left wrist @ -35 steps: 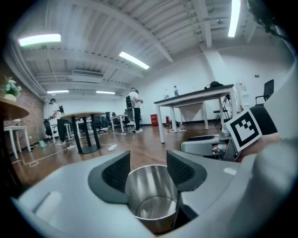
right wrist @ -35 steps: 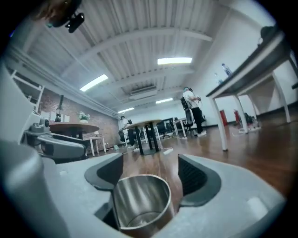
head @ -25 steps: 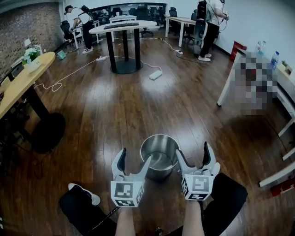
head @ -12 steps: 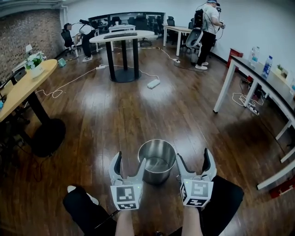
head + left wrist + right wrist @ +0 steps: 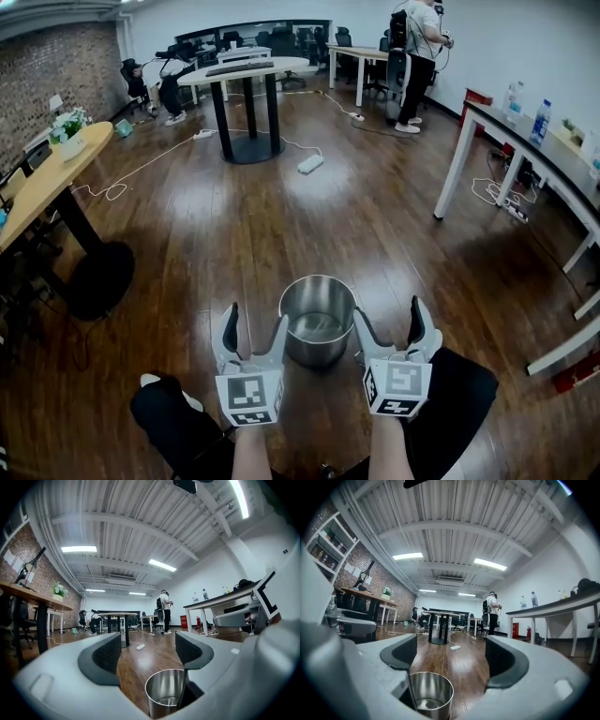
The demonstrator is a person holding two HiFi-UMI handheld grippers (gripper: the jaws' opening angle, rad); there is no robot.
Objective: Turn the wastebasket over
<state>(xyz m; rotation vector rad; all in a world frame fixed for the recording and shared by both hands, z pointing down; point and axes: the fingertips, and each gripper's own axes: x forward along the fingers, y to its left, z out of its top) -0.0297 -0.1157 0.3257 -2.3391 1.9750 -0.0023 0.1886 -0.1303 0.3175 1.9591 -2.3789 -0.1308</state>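
In its own view the left tongs [image 5: 147, 651] hide the right side and base of the wastebasket [image 5: 161, 691]. The right tongs [image 5: 450, 656] hide its left side. Labels on the bottles [image 5: 539, 122] are too small to read.

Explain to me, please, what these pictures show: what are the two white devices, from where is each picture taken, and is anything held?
There is no robot here. A person holds two hand tools, the left gripper and the right gripper. The head view comes from a camera on the person's head, looking down. The other two views come from a camera riding on each gripper, looking along its jaws. A steel wastebasket stands upright on the wooden floor between the grippers. Both grippers are open and hold nothing; each has one jaw close beside the wastebasket.
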